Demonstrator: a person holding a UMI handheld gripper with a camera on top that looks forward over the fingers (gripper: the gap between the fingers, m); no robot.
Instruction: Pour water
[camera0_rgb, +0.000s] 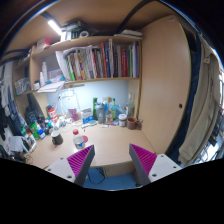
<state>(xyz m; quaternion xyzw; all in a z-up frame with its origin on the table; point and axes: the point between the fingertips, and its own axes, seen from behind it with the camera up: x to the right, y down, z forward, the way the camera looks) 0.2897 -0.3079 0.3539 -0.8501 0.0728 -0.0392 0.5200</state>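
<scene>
A: What is nearest the camera?

B: The gripper (113, 163), its two fingers spread apart with nothing between them; one pink pad (80, 160) faces the other across a wide gap.

A: And just beyond the fingers?

B: A light wooden desk (110, 143). A small cup with a red top (79, 141) stands near the left finger.

A: Where is the water?

B: Further back, a clear plastic bottle (112, 110) stands among other bottles and jars at the rear of the desk, well apart from the fingers.

A: Anything behind that?

B: A shelf of upright books (100, 60) on the wall, a lit lamp (54, 26) above, and a wooden cupboard door (165, 85) to the right
</scene>
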